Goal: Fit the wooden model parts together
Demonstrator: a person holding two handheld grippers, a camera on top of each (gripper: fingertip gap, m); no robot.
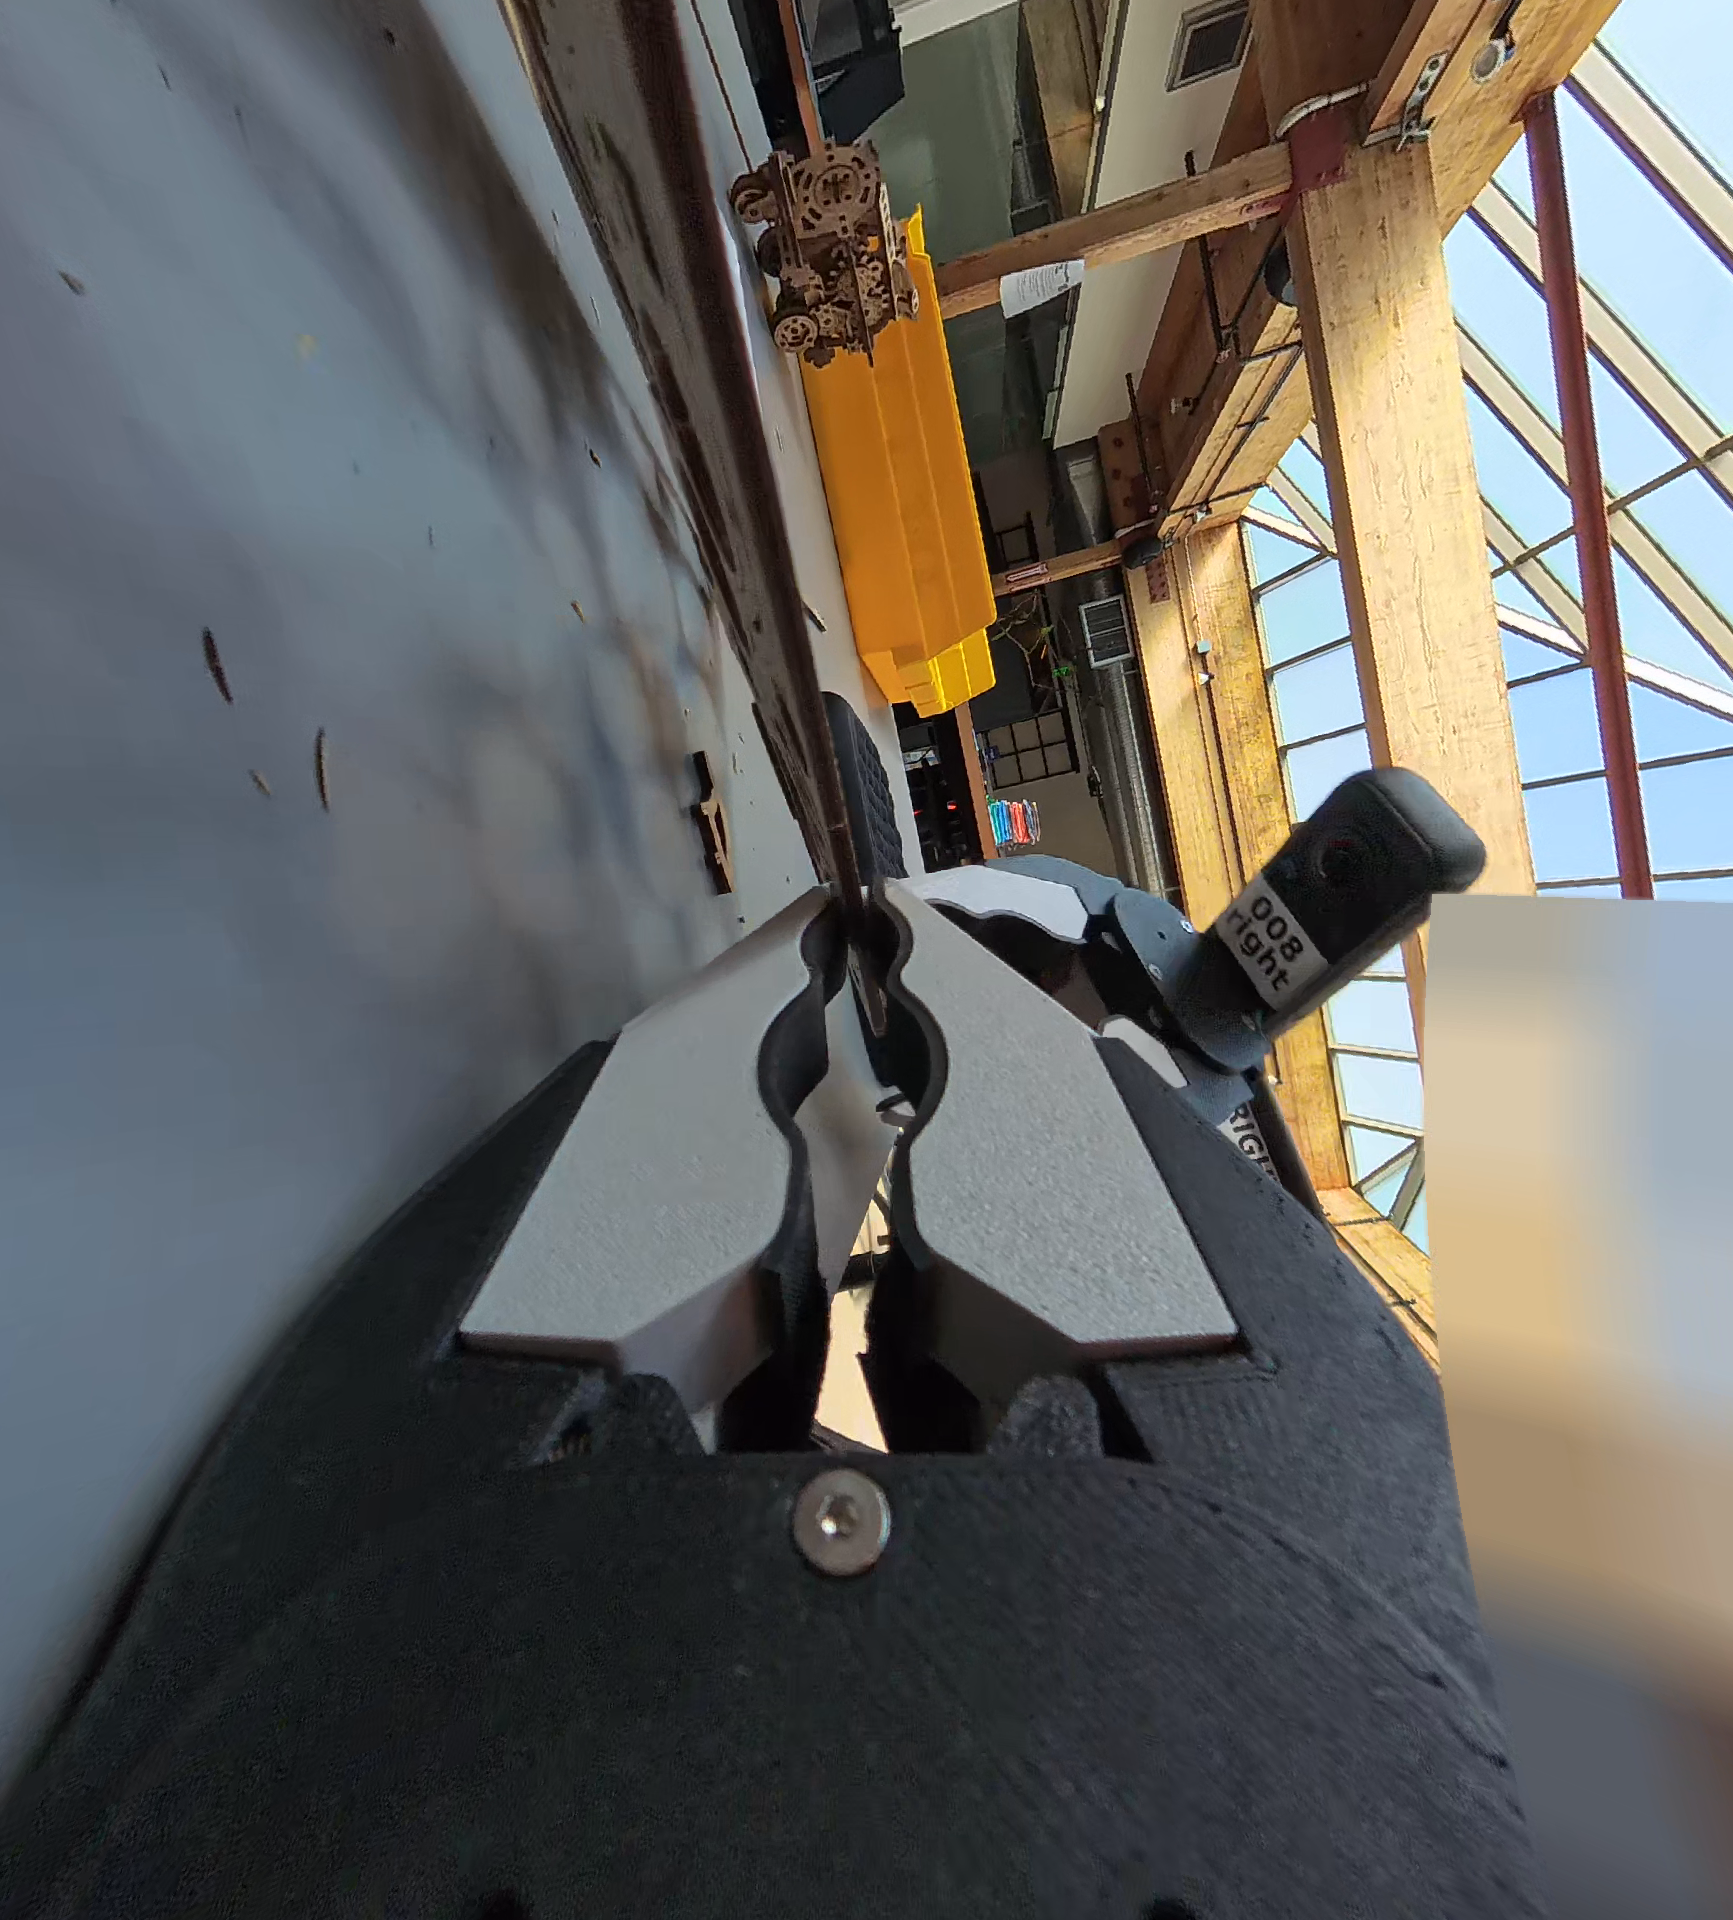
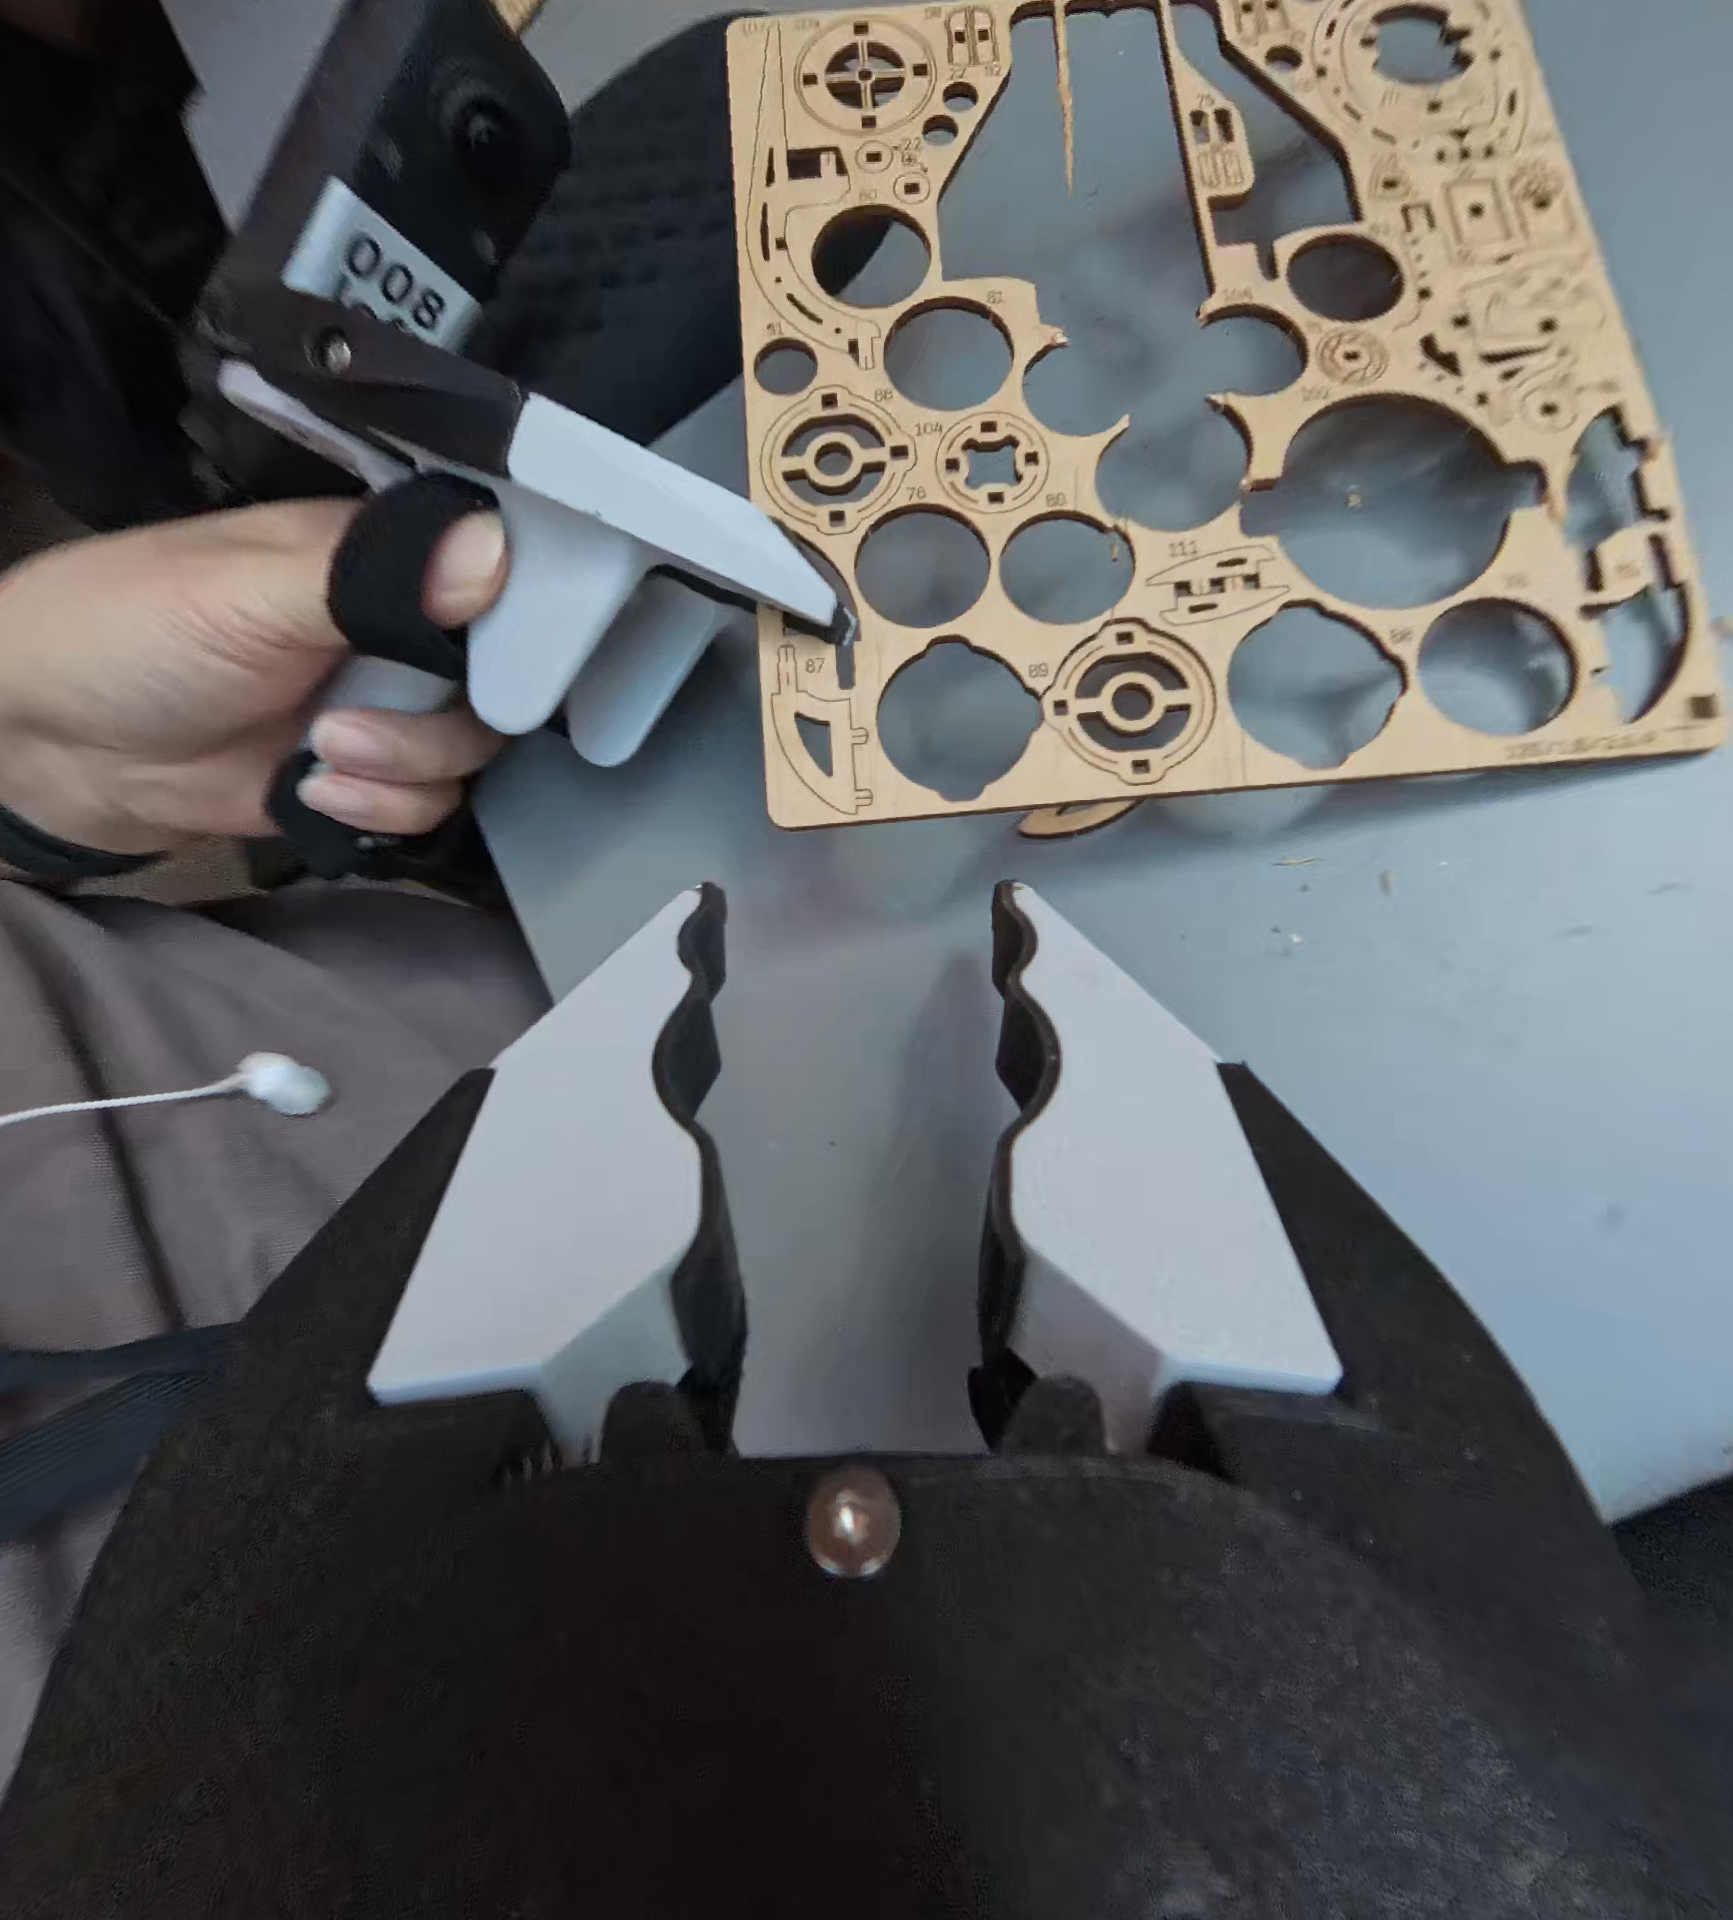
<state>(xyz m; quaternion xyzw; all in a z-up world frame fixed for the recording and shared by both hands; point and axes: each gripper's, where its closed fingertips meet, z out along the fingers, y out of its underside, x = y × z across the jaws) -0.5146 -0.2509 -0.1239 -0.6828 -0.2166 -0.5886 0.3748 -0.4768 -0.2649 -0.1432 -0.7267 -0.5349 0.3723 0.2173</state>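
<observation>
A thin laser-cut wooden sheet (image 2: 1200,566) with several punched-out holes and several parts still in it is held over the grey table (image 2: 1413,1091). My left gripper (image 2: 836,623) is shut on the sheet's left edge near its lower corner. In the left wrist view the sheet (image 1: 696,416) shows edge-on, pinched between the left gripper's tips (image 1: 857,904). My right gripper (image 2: 857,899) is open and empty, just short of the sheet's near edge. A part-built wooden model (image 1: 826,249) stands far off on the table.
A yellow bin (image 1: 893,468) lies beside the model. A small loose wooden piece (image 1: 711,821) and wood crumbs lie on the table (image 1: 218,520). A hand (image 2: 166,665) holds the left gripper. The right gripper's camera (image 1: 1361,873) shows past the sheet. The table's near edge runs past the grippers.
</observation>
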